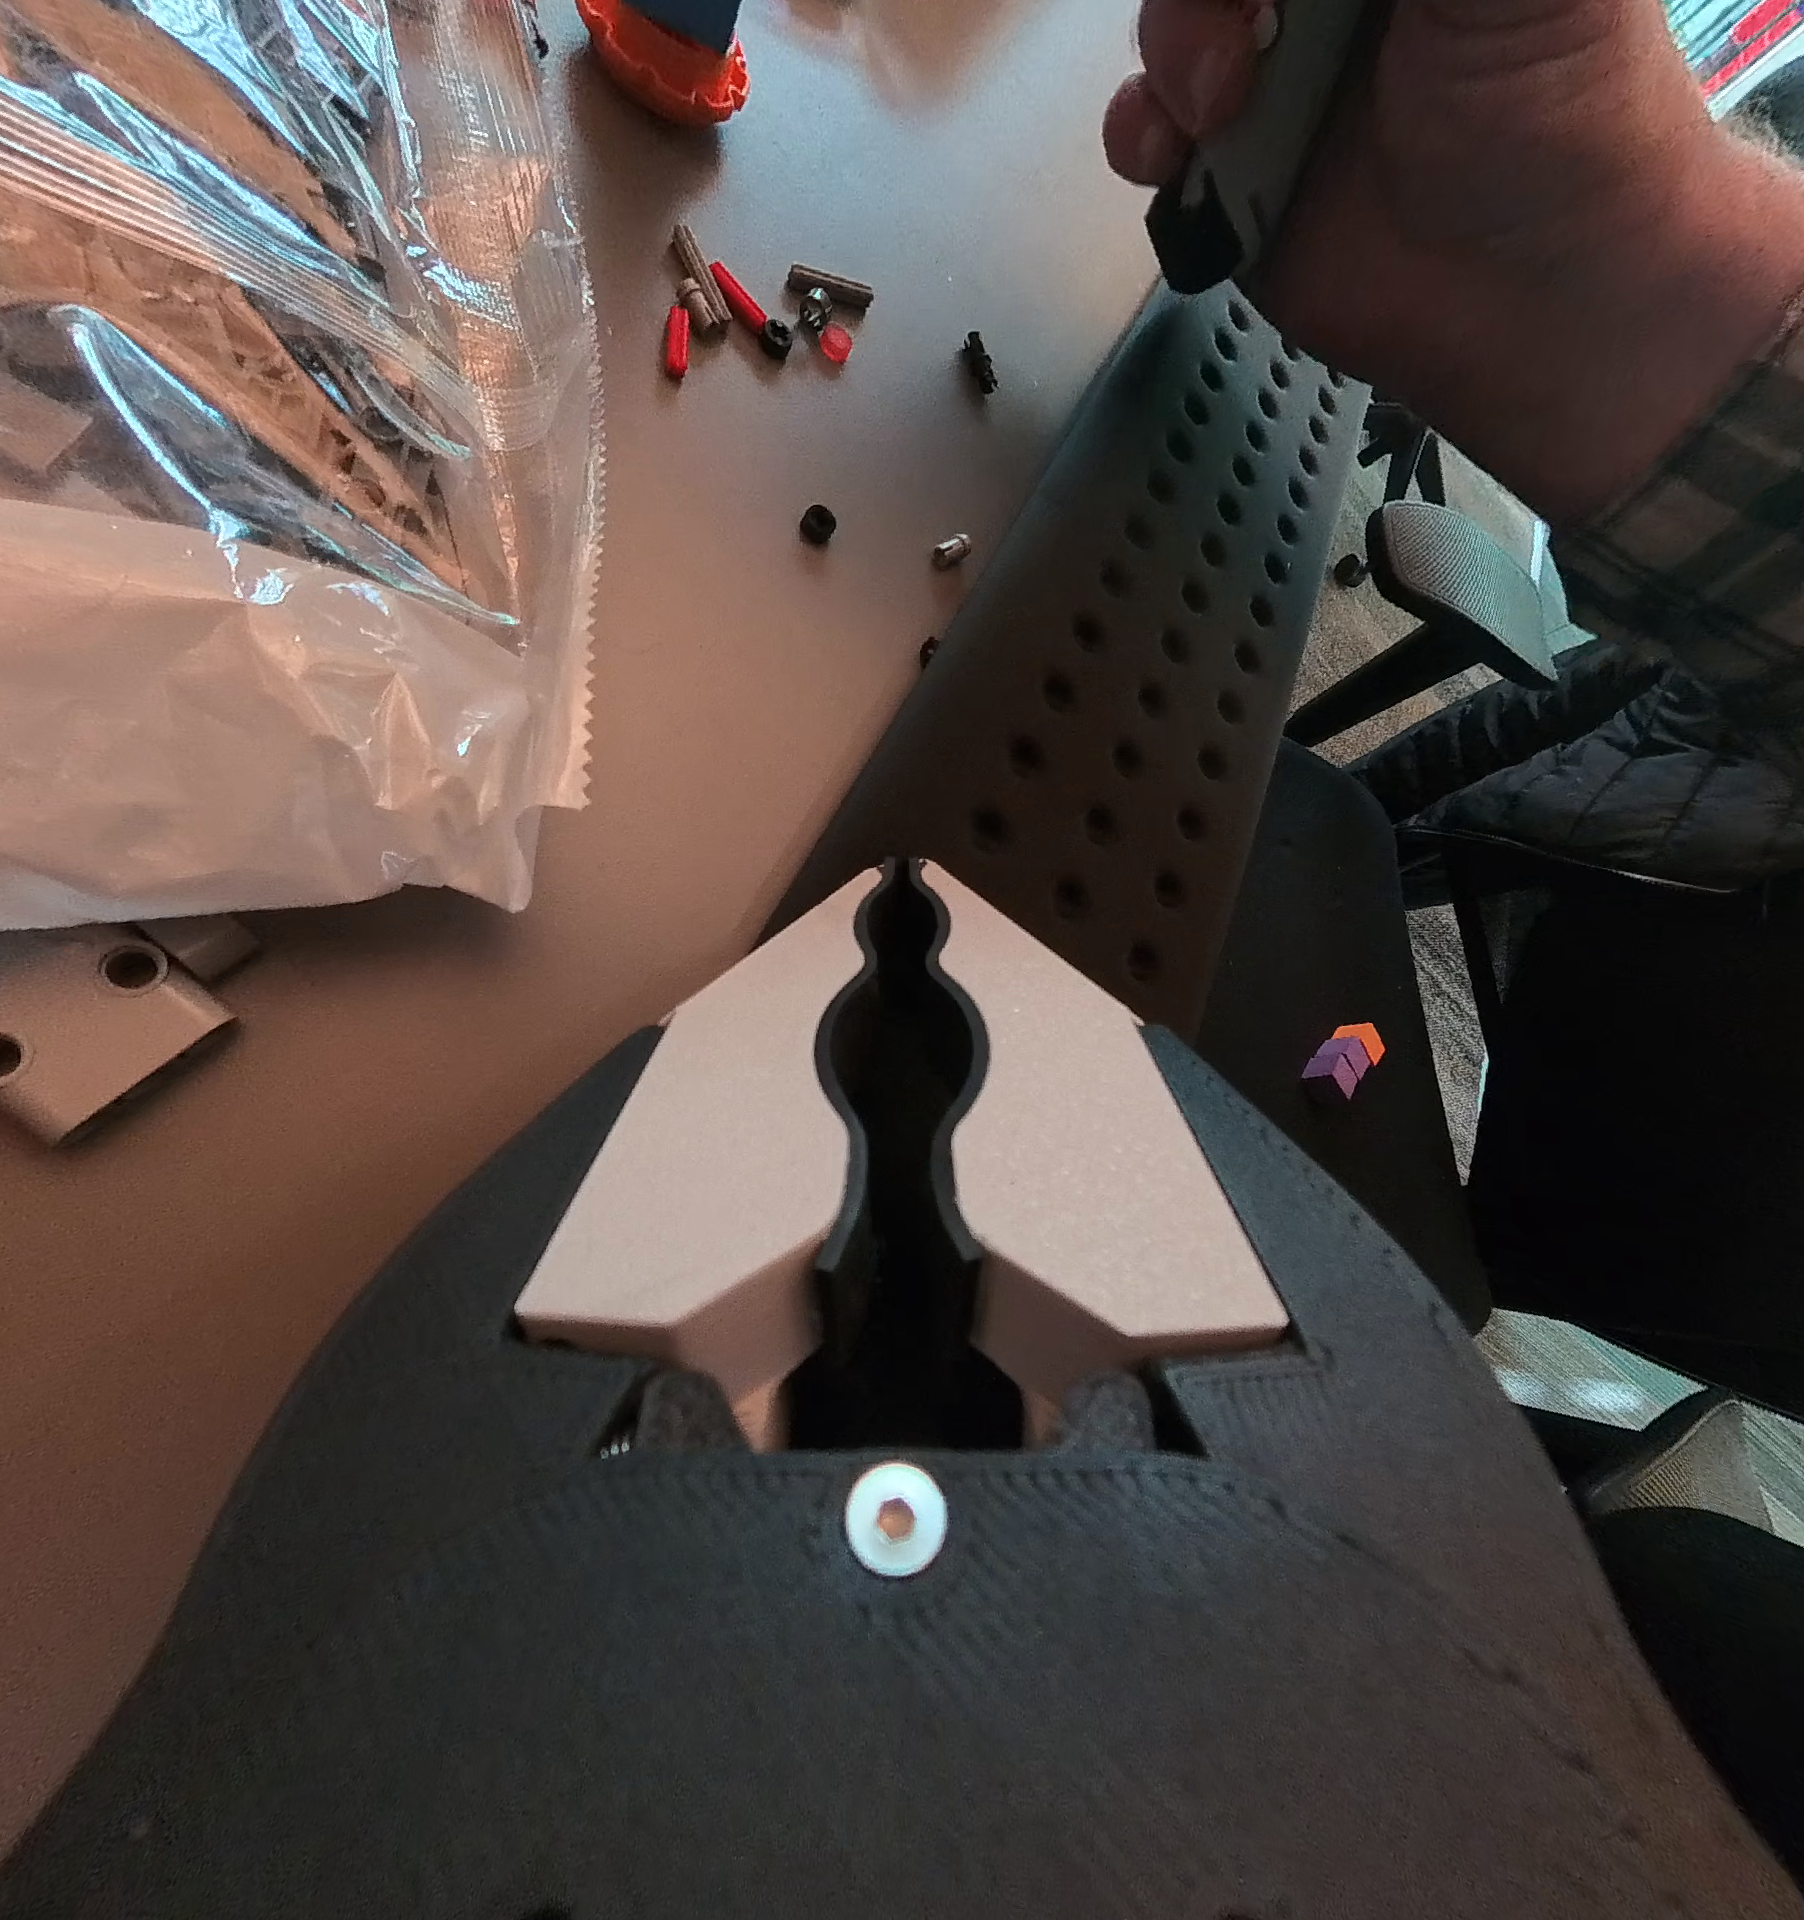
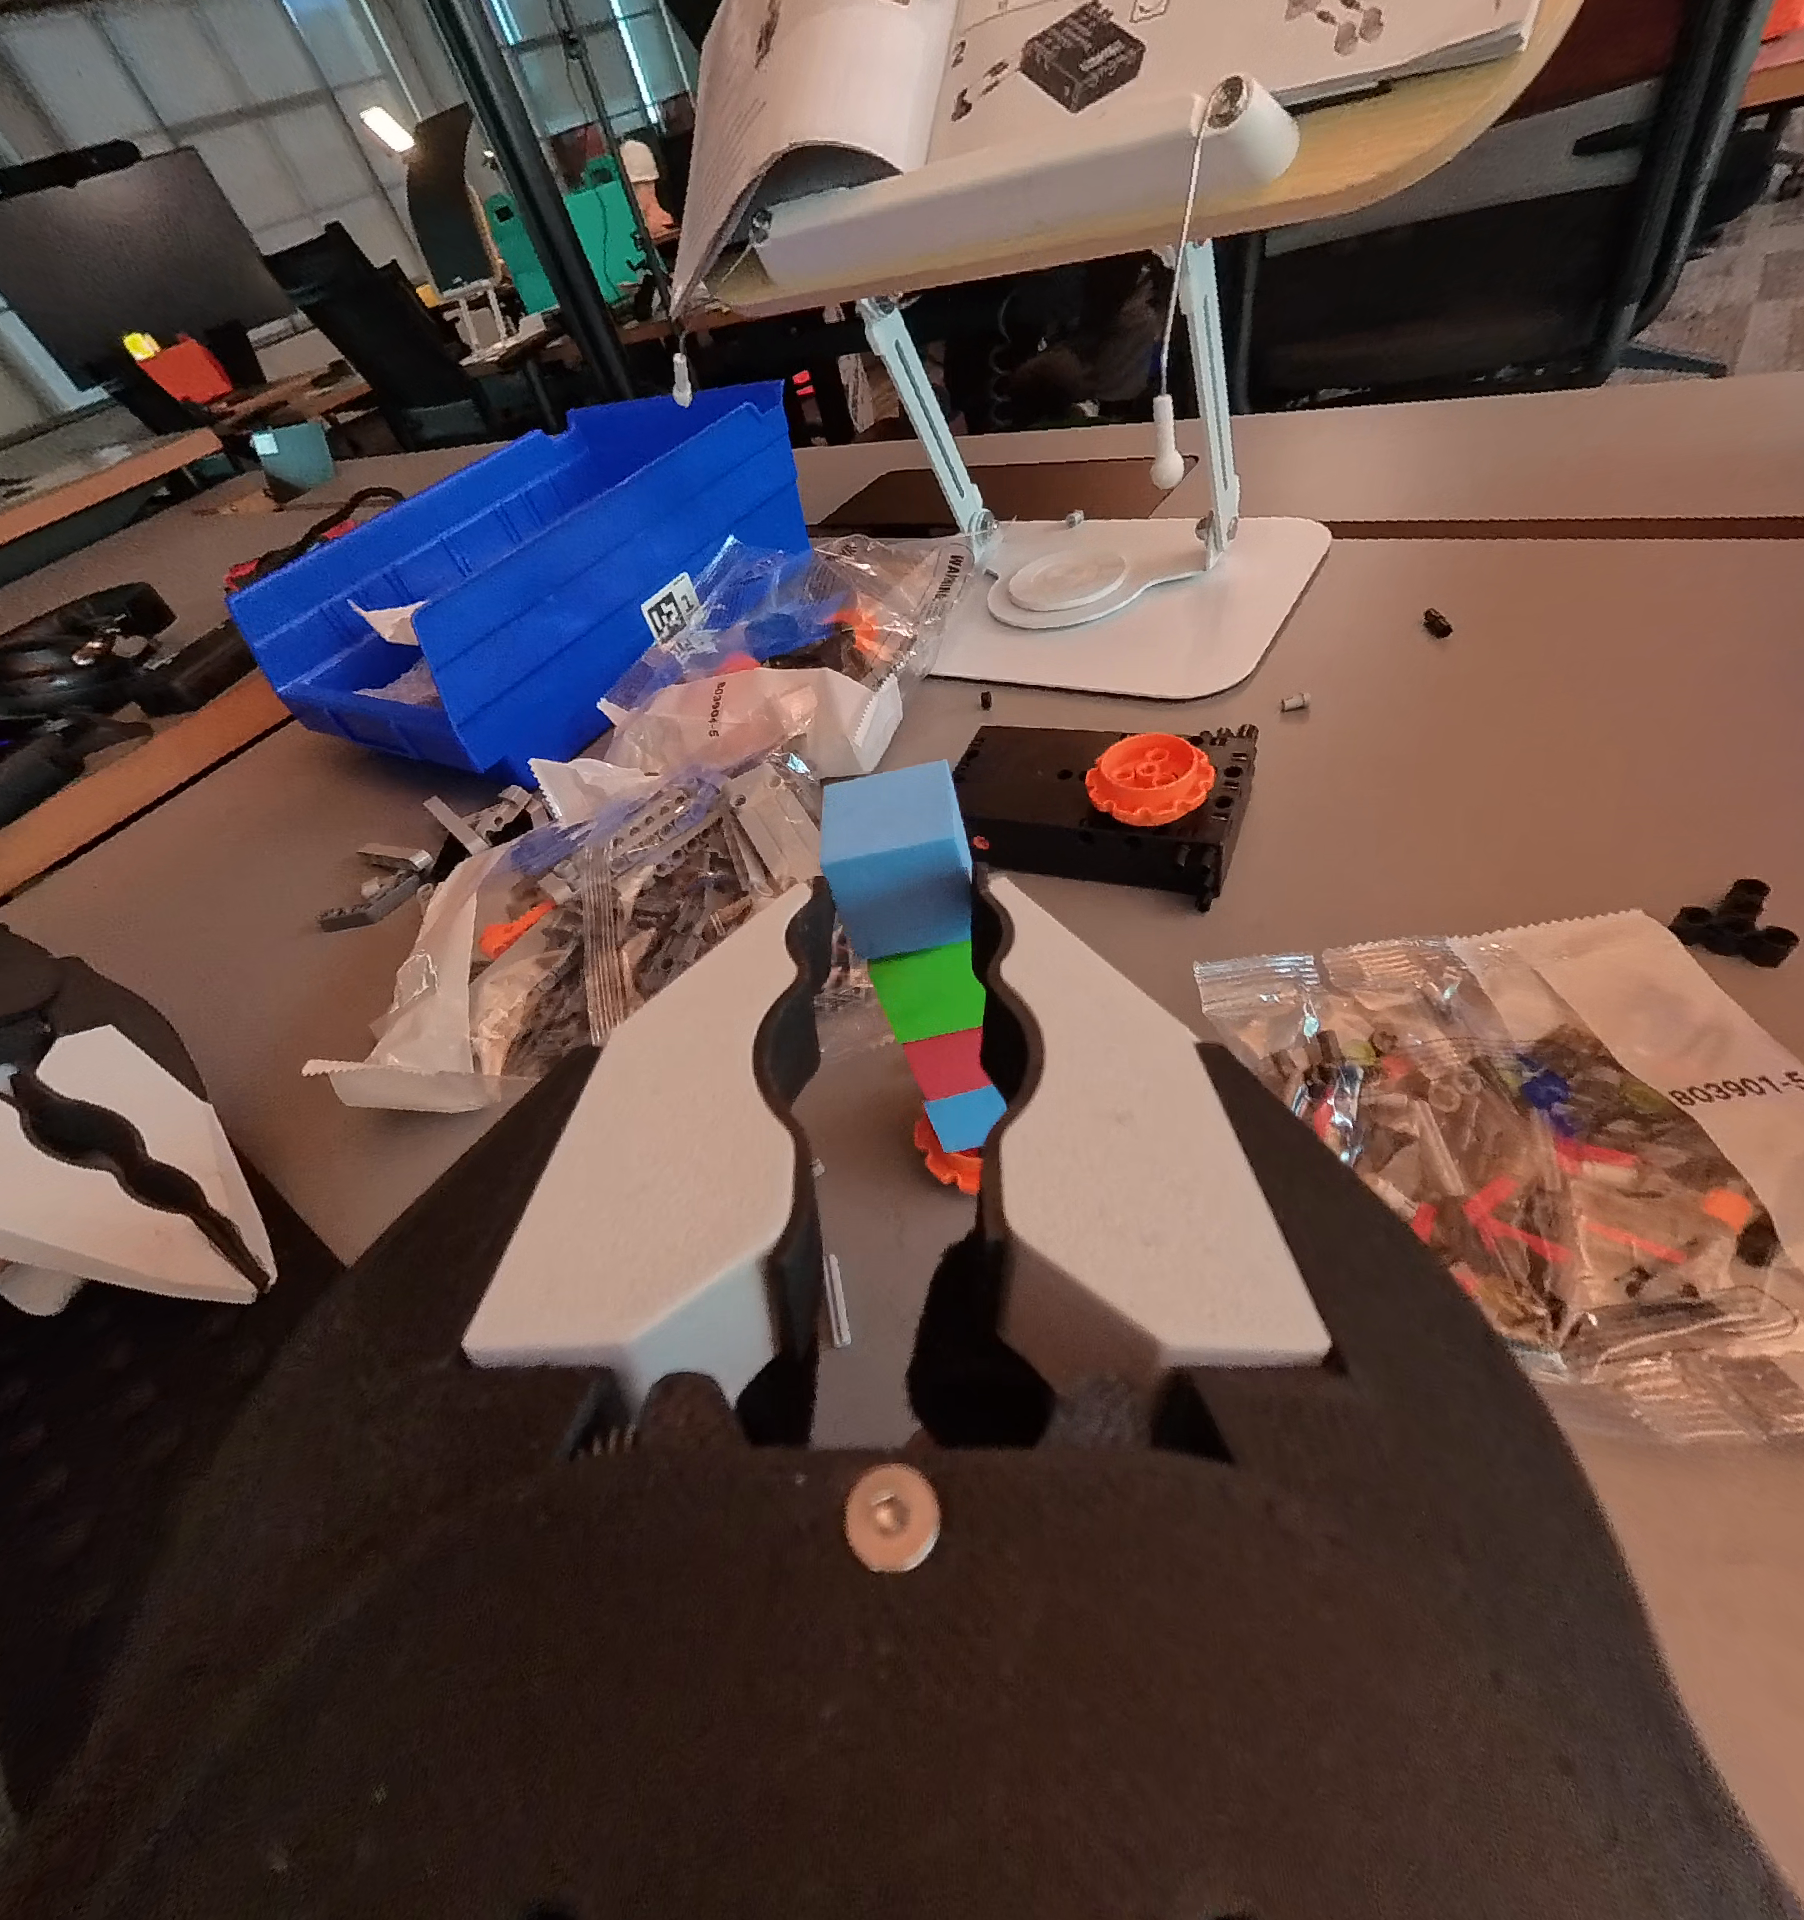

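Left wrist view: left gripper [image 1: 903, 883] has its fingers closed, tips together with nothing between, above the desk [image 1: 773, 644] edge; small red and brown pins [image 1: 742, 301] at 12 o'clock, plastic bags [image 1: 233, 468] at 10 | Right wrist view: right gripper [image 2: 903, 894] has its fingers parted around a leaning coloured block tower [image 2: 924, 956] on an orange gear [image 2: 948, 1164]; contact unclear; blue bin [image 2: 524, 582] at 11 o'clock.
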Motion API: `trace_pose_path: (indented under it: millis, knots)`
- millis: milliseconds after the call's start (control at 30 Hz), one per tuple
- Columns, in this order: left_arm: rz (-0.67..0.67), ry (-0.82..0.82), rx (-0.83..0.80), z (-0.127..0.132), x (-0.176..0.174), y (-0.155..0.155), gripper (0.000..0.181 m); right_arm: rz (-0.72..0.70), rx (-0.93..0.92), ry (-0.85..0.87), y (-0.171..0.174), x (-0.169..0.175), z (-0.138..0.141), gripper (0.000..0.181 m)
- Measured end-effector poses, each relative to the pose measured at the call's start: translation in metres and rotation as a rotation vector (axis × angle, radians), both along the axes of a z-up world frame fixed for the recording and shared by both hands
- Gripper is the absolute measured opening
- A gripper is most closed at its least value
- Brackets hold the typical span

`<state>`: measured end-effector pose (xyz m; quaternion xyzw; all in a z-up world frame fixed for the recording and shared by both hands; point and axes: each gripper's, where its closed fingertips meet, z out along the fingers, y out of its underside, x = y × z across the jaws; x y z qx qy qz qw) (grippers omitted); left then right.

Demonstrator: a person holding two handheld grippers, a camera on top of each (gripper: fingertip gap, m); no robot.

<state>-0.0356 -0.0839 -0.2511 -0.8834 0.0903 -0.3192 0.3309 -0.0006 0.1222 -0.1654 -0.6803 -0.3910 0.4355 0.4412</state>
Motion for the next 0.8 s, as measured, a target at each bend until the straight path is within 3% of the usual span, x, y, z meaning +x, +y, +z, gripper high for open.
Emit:
trace_pose_path:
  millis: [433,567,800]
  knots:
    - [-0.001,-0.004,-0.001,0.000,0.000,0.000,0.000,0.021,-0.030,0.008,0.004,0.004,-0.003,0.029]
    - [-0.001,-0.005,-0.002,0.000,0.000,0.000,0.000,0.033,-0.032,0.011,0.002,0.003,0.001,0.041]
    - [-0.002,-0.008,-0.004,0.000,0.000,0.000,0.000,0.002,-0.021,0.009,-0.004,0.019,0.012,0.040]
